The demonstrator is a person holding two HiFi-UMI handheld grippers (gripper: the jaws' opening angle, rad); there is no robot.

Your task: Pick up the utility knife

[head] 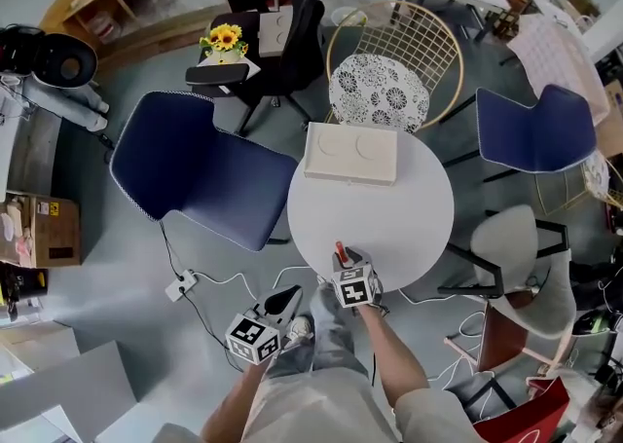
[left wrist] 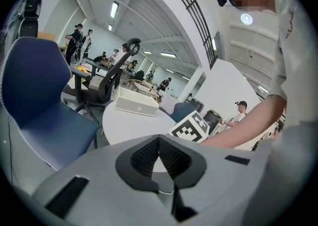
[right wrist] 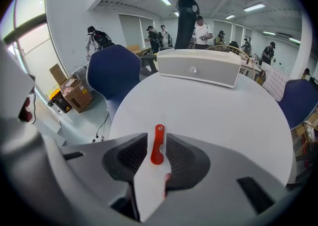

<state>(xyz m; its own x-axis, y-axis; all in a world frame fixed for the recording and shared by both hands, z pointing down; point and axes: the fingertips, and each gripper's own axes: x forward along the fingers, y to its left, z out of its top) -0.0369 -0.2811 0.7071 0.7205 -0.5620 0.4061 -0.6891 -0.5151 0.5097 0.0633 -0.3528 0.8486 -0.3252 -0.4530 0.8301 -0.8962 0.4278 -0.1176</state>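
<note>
The utility knife, white-bodied with a red slider, stands upright between the jaws of my right gripper, which is shut on it. In the head view the knife's red end pokes out of the right gripper over the near edge of the round white table. My left gripper hangs lower left, off the table and above the floor. In its own view the left gripper has its black pads meeting at the tip with nothing between them.
A white rectangular box lies at the table's far edge. A blue chair stands left of the table; a wire chair with a patterned cushion stands behind it; a blue chair and a grey chair stand right. Cables and a socket lie on the floor.
</note>
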